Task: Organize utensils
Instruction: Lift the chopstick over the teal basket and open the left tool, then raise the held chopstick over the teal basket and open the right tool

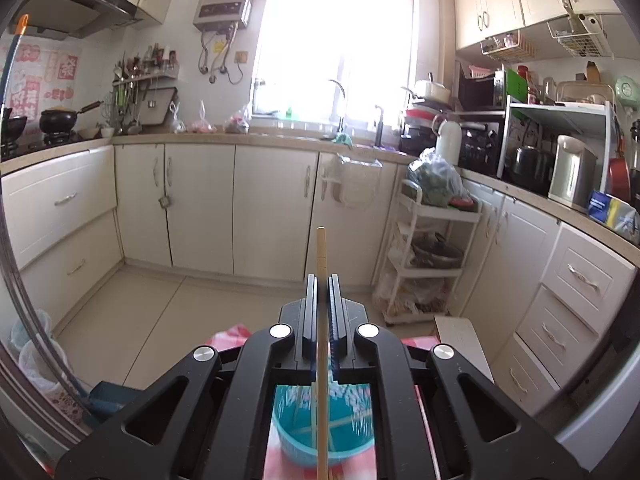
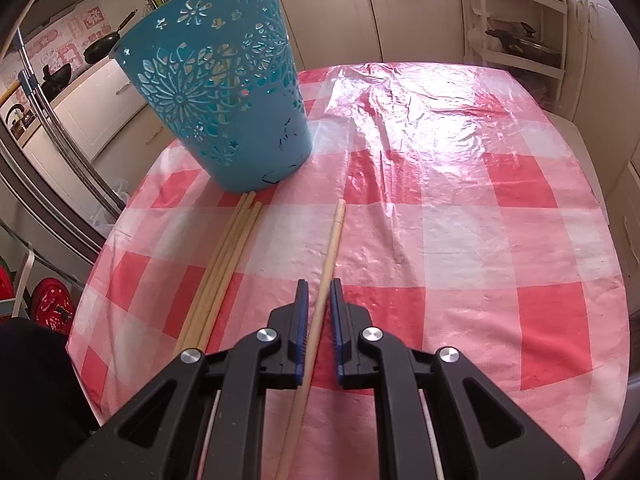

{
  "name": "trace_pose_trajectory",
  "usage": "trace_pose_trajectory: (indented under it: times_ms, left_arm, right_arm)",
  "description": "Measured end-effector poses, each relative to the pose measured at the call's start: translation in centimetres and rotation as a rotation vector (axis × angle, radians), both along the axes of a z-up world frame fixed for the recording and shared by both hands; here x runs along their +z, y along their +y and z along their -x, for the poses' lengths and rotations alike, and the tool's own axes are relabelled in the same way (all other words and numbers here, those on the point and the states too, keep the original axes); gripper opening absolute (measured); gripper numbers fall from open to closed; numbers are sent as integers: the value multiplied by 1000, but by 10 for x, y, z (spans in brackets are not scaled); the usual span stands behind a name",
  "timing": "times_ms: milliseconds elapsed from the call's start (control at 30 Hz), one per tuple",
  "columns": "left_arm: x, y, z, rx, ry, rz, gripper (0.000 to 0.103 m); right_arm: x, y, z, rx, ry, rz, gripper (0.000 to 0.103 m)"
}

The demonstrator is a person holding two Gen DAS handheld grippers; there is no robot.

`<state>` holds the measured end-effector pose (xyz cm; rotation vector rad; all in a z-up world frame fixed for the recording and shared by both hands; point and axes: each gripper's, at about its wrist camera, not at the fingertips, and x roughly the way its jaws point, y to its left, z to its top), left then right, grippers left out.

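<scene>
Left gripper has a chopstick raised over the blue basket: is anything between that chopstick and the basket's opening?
Nothing visible. The left gripper holds the chopstick between shut jaws, and the blue basket shows directly below through the gripper frame, its mouth open, with only a few chopsticks already lying inside.

blue basket (image 2: 224, 92) blocks far-left, tablecloth (image 2: 460, 208) right clear

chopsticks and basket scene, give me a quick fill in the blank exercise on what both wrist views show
1. The left gripper is shut on one wooden ____.
2. The cut-out basket on the table is ____ in colour.
3. The tablecloth has a red and white ____ pattern.
4. A bundle of chopsticks lies on the cloth to the ____ of the right gripper.

Missing words: chopstick; blue; checked; left
</scene>
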<state>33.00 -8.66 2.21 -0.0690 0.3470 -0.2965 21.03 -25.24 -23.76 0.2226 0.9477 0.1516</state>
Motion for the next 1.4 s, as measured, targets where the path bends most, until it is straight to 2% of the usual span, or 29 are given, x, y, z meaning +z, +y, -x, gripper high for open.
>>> trace_pose_trajectory:
  times_ms: [167,300,433,600,767,800,833,867,900,933,967,1133,1233,1333,1400]
  left_arm:
    - [-8,-12,-37,51,-43,33,5]
    - [-33,-18,-69,81,-16,65,5]
    - [-66,-20,-86,113,30,65,5]
    - [-101,-26,-90,110,90,2,5]
    - [-120,-24,-79,93,151,-70,8]
    - [-121,-20,-72,100,153,-78,15]
    - [-120,-15,-65,106,153,-83,28]
    - [-118,-8,-56,117,149,-89,36]
    - [-115,-1,-47,129,141,-93,49]
    - [-113,7,-37,143,127,-96,56]
    - [-110,17,-26,156,115,-100,59]
    - [-112,61,18,242,96,-98,86]
    - [-129,80,24,287,135,-87,88]
    - [-148,91,9,328,245,-94,88]
    - [-151,92,2,340,263,-106,88]
  right_arm:
    - [0,3,-2,11,0,-4,11]
    - [-1,2,-4,11,6,-24,11]
    - [-1,0,-6,11,10,-41,11]
    - [-1,1,-7,16,8,-36,11]
    - [-1,1,-6,19,7,-33,12]
    - [-1,1,-6,18,6,-32,12]
    - [-1,1,-6,19,4,-30,12]
    - [-1,1,-6,19,2,-28,12]
    - [-1,2,-5,19,0,-25,12]
    - [0,2,-5,19,-2,-24,12]
    - [0,2,-5,19,-3,-22,12]
    - [0,8,-2,21,-12,9,12]
    - [0,13,-2,27,-21,46,11]
    - [0,19,-1,36,-35,100,11]
    - [-1,21,-2,35,-39,124,11]
